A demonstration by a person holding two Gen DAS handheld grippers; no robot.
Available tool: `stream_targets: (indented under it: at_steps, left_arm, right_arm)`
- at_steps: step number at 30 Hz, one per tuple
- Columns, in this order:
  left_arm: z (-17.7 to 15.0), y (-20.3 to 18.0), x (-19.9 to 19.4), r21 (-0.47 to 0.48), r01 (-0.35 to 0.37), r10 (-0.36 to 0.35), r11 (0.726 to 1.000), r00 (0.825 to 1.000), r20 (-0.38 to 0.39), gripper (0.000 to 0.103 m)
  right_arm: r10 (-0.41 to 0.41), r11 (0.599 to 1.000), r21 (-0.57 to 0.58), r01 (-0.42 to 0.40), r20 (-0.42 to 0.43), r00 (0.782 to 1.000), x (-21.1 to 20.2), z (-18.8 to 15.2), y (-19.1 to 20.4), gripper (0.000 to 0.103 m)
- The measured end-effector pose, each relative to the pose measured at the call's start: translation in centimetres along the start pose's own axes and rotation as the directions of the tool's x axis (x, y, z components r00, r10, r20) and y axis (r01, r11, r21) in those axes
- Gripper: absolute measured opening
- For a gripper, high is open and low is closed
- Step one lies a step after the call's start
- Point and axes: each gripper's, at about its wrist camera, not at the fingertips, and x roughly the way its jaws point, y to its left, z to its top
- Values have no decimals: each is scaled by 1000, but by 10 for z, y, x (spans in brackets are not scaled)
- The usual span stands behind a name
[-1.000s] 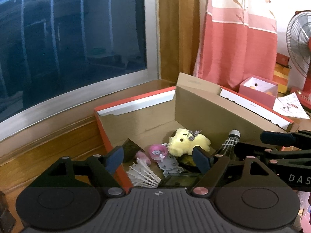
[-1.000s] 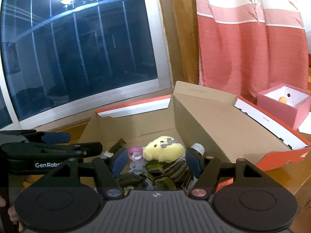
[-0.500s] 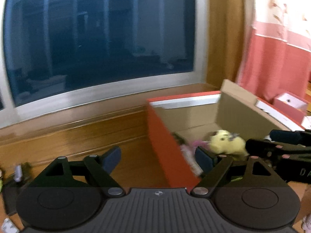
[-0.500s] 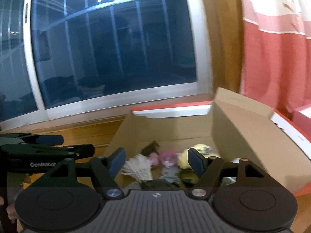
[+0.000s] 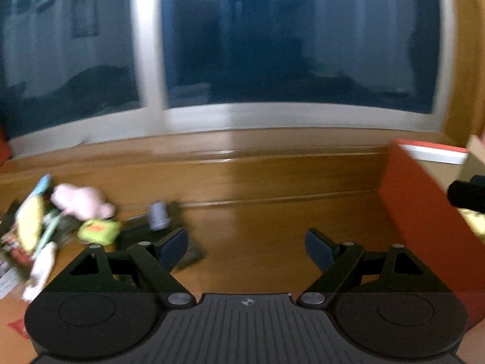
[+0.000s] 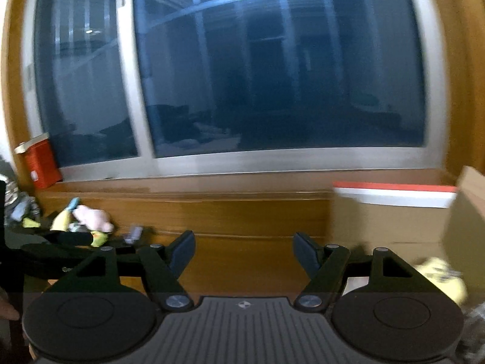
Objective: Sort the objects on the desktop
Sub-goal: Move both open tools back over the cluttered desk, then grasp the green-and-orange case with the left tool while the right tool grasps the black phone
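Observation:
My left gripper (image 5: 247,247) is open and empty above the wooden desk (image 5: 272,212). A blurred pile of loose objects lies at the left: a pink plush (image 5: 81,201), a green-yellow toy (image 5: 98,230), a small grey cylinder (image 5: 157,214). The red cardboard box (image 5: 424,212) stands at the right. My right gripper (image 6: 244,253) is open and empty, near the box's left end (image 6: 379,221); a yellow plush (image 6: 442,276) lies inside it. The pile (image 6: 91,221) and the left gripper's dark body (image 6: 54,251) show at the left in the right wrist view.
A large dark window (image 6: 272,75) with a pale frame runs along the back of the desk. A small red carton (image 6: 41,163) stands on the sill at far left. The right gripper's tip (image 5: 466,194) shows at the right edge of the left wrist view.
Both grippers have swung left, away from over the box. The box has slid to the right of both views and the pile of loose objects has come into view at left. Both stay open.

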Motion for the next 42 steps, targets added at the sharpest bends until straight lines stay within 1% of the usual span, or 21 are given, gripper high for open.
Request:
stream_targets:
  at_steps: [3, 8, 12, 15, 20, 25, 27, 31, 35, 40, 42]
  left_arm:
    - [-4, 46, 3, -37, -57, 56, 998, 998, -21, 85]
    - [-8, 118, 12, -81, -139, 134, 987, 989, -58, 85]
    - [-10, 162, 24, -78, -155, 148, 985, 985, -84, 85]
    - [-10, 180, 37, -64, -143, 137, 988, 986, -95, 85]
    - [-8, 199, 63, -48, -82, 77, 995, 993, -93, 85]
    - [-4, 202, 89, 5, -12, 13, 1000, 996, -94, 86]
    - [-3, 203, 101, 19, 10, -8, 1000, 994, -106, 86]
    - [-5, 205, 123, 29, 35, -32, 999, 992, -126, 87]
    - [-7, 208, 139, 26, 48, -43, 999, 989, -143, 89]
    - [-10, 212, 152, 19, 68, -65, 997, 988, -141, 90]
    - [-11, 211, 155, 25, 74, -69, 997, 988, -138, 88]
  right_arm:
    - [39, 999, -28, -39, -27, 999, 22, -1, 36, 73]
    - [99, 993, -60, -104, -83, 992, 61, -4, 96, 73]
    - [136, 987, -61, -146, -148, 980, 94, -16, 138, 71]
    - [159, 983, -63, -173, -185, 970, 117, -26, 165, 70]
    - [183, 977, -69, -204, -233, 955, 159, -43, 211, 67]
    - [180, 973, -93, -213, -280, 943, 192, -57, 245, 66]
    - [180, 971, -98, -217, -299, 937, 201, -62, 256, 66]
    - [175, 973, -87, -214, -328, 928, 209, -68, 263, 65]
    - [145, 979, -87, -185, -345, 927, 214, -72, 263, 65]
    - [122, 982, -93, -162, -337, 933, 221, -74, 262, 65]
    - [95, 981, -126, -145, -334, 938, 224, -75, 264, 65]
